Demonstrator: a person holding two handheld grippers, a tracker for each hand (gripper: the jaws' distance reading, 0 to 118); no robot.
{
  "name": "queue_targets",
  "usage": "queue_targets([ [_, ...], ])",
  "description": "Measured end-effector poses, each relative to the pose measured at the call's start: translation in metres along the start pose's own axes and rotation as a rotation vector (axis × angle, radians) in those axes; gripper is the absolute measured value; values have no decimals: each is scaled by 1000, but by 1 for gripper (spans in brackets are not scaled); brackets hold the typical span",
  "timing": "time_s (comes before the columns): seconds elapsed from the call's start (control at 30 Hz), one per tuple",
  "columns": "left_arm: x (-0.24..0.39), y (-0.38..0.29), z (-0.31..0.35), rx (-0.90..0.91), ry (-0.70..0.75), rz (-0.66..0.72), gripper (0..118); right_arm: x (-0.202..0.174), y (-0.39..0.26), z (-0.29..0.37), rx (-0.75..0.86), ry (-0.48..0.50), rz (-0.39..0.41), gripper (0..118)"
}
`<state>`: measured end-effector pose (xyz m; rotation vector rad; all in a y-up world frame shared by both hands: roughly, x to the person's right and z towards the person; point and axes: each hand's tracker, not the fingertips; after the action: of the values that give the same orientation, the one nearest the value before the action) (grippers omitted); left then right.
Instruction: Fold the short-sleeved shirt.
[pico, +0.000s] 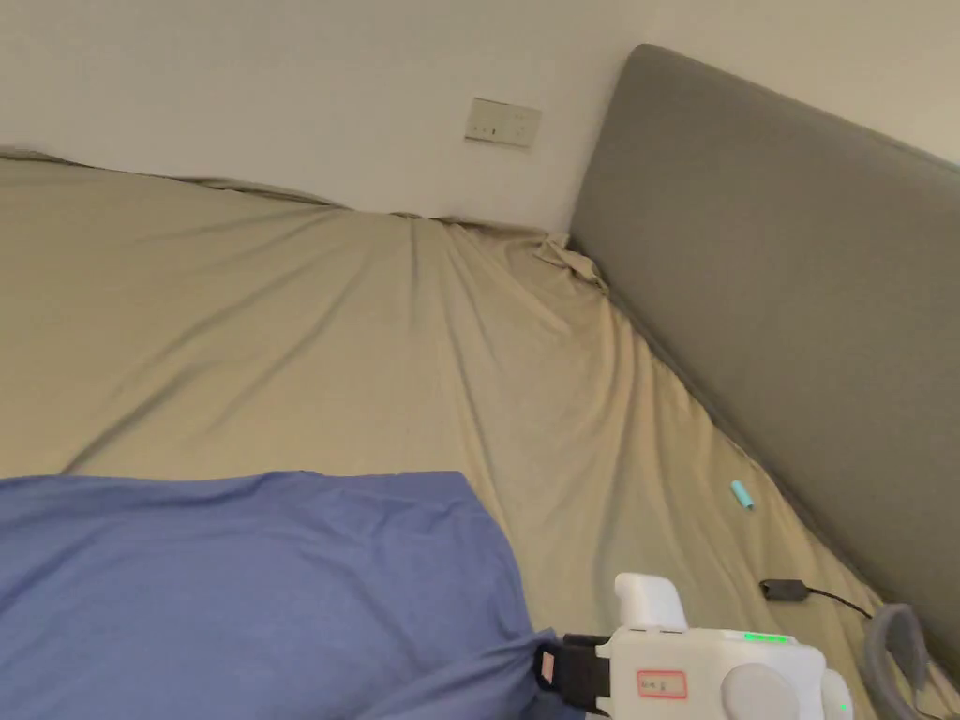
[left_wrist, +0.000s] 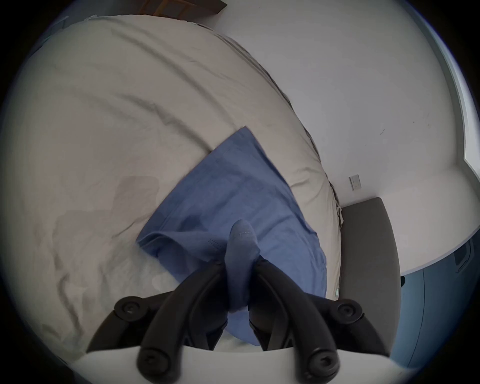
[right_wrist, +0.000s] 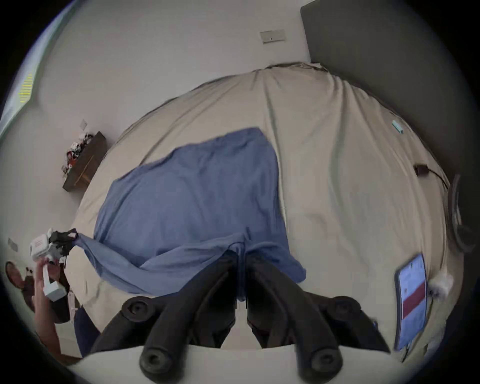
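Observation:
A blue short-sleeved shirt (pico: 253, 591) lies spread on the beige bed sheet (pico: 328, 347), its far hem flat and its near edge lifted. My right gripper (pico: 544, 667) is at the shirt's near right corner, shut on a bunched fold of it. In the right gripper view the cloth (right_wrist: 189, 194) runs up between the closed jaws of my right gripper (right_wrist: 241, 256). My left gripper (right_wrist: 71, 237) shows far left there, held by a hand and pulling the shirt's other corner taut off the bed. In the left gripper view my left gripper (left_wrist: 240, 262) is shut on a fold of shirt (left_wrist: 226, 197).
A grey padded headboard (pico: 778, 309) runs along the right of the bed. Near it on the sheet lie a small turquoise object (pico: 742, 494), a black plug with its cable (pico: 784, 590) and a lit screen (right_wrist: 411, 298). A dark wooden shelf (right_wrist: 84, 162) stands beyond the bed.

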<state>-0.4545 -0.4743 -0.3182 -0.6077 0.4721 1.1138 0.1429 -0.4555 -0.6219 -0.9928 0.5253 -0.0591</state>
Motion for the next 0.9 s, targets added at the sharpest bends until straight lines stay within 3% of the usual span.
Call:
queue_targets([
  [0.1,18,11,-9,26,-7,-3,12,-3,27,-34,-10,-24,-6,7],
  [0.23,25,25,-38,57,127,-109,12,-1,48,-83,-77,-79,-5,7],
  [0.5,6,12,-106,5,262,-169,12,0,45,-140,-95,-154,-34,7],
  [0.57,3,8,-107,49,231,-165,12,-5,44,-137,-90,-172,-2,7],
  [0.63,8,9,-106,31,261,-215,13,-8,39,-135,-63,-195,49,18],
  [0.67,13,9,-104,27,275,-248,24,-9,37,-133,-55,-187,68,32],
  [0.7,19,10,-101,15,274,-274,55,-8,37,-130,-51,-185,91,60],
  [0.73,25,14,-93,-7,244,-293,105,-8,38,-123,-64,-180,105,105],
  [0.77,32,15,-80,-14,201,-299,118,-8,41,-112,-97,-173,116,118],
  [0.8,40,14,-65,21,178,-317,118,-9,41,-99,-93,-140,113,118],
  [0.87,48,4,-16,246,45,-400,118,-15,36,-47,138,-31,106,118],
  [0.9,48,-5,1,284,75,-457,118,-18,29,-29,193,-24,105,117],
])
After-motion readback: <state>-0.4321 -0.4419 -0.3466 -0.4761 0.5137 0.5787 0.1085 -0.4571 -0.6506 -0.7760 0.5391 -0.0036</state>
